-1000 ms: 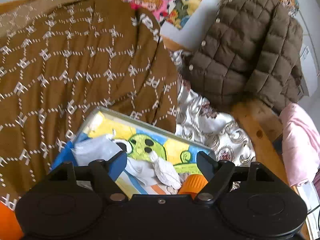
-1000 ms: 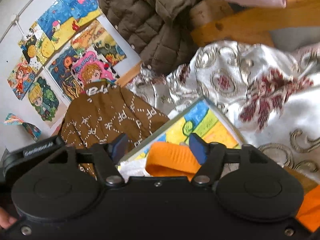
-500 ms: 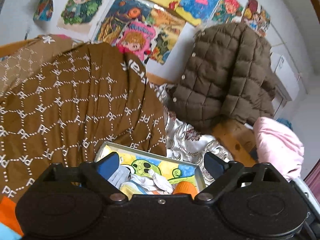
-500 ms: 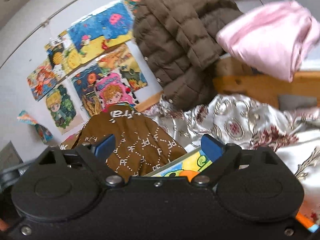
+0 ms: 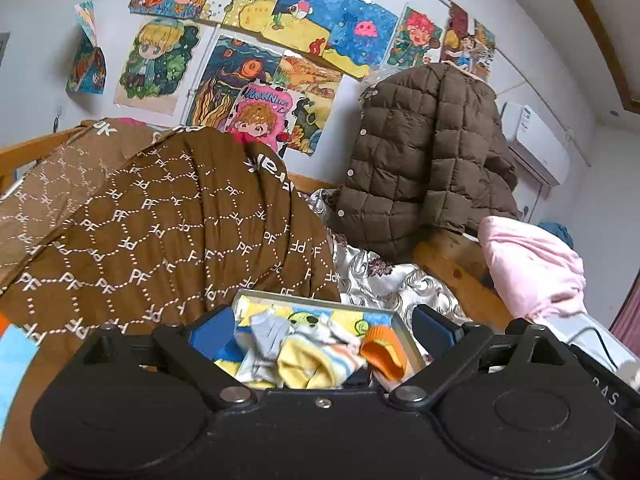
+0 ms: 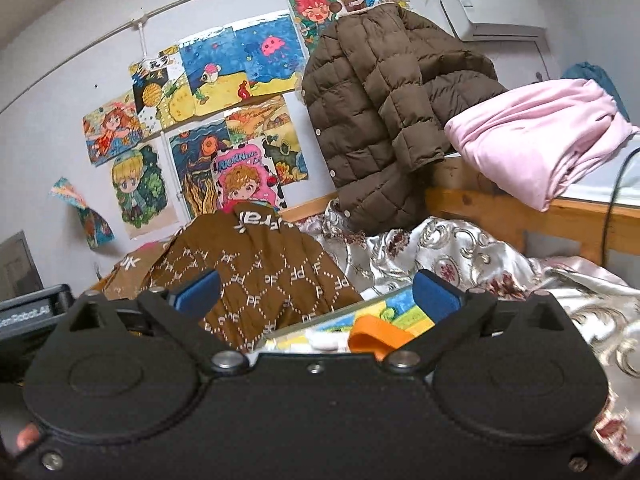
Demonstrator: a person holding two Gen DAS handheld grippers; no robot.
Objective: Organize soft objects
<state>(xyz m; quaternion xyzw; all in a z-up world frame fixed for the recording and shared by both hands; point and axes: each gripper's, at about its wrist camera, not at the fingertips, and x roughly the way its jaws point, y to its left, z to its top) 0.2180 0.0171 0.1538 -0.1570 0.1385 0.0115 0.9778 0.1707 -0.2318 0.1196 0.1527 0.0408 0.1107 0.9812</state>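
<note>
Since both tools hang apart from the cloth: nothing is grasped at this moment.
Left hand-held gripper (image 5: pixel 322 330): released; its jaws have just been opening, and no cloth is pressed between them.
Right hand-held gripper (image 6: pixel 316 294): released as well; its jaws have just been opening to a wide gap, with nothing between the pads.
Soft objects: small socks (image 5: pixel 304 350) and an orange piece (image 5: pixel 382 350) lie in a shallow picture tray (image 5: pixel 402 322), just under and in front of the left fingertips; from the right one the tray (image 6: pixel 384 308) sits low, toward its right finger.
Beyond the tray: a brown patterned blanket (image 5: pixel 168 232) to the left, silver floral bedding (image 6: pixel 460 252) to the right, a quilted brown jacket (image 5: pixel 424 160) farther ahead.
Risk, pile: the pieces lie heaped near the tray's edge, so I judge a careless reach could push one out onto the bedding.
Risk, wide jaws: a grab could take two pieces together, or catch the tray rim and tip it.
Risk, blanket: its fold touches the tray's far side and could be dragged along.
</note>
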